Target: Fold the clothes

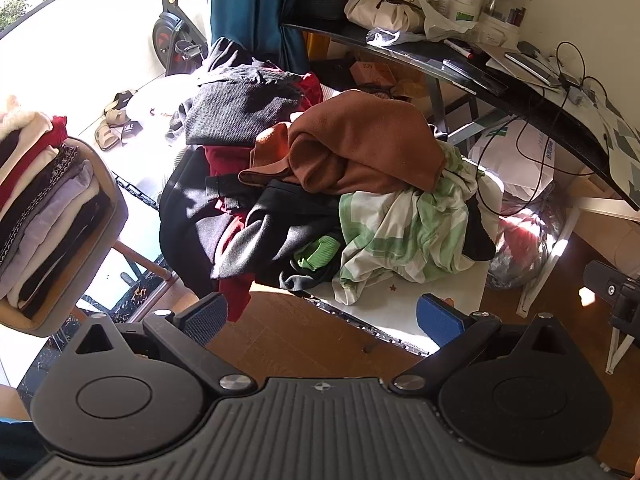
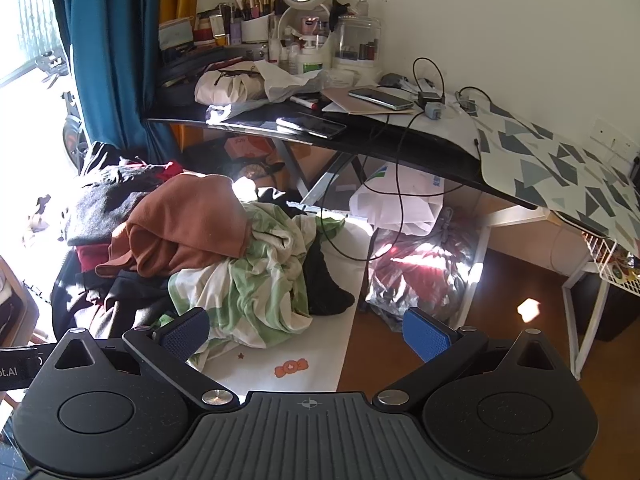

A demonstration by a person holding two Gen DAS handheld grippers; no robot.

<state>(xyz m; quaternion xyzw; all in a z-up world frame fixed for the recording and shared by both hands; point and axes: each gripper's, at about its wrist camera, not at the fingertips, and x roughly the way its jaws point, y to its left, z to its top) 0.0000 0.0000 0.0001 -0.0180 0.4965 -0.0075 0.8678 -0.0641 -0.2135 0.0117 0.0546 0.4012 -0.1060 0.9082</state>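
Under brown garment [image 1: 360,140], clothes pile [image 1: 304,200] mostly hidden, chair [image 1: 100,240] cut off

Heap of clothes [image 1: 320,184]: lower layers buried under the brown garment [image 1: 360,148] and the green-white sheet [image 1: 404,232], so how many pcs and what kind can't be told. Black items at the bottom merge in shadow, edges unclear. Folded stack [image 1: 44,208] on the chair [image 1: 108,216] is cut off by the left edge of the left wrist view; its far side isn't visible. Window area [image 1: 60,52] is blown out, floor detail lost; sandals [image 1: 116,120] half washed out. Jars and bottles on the desk [image 2: 360,140] are too small to read, labels illegible. Bag [image 2: 420,276] under the desk: contents blurred by glare. Wire basket [image 2: 612,264] is cut by the right edge of the right wrist view.
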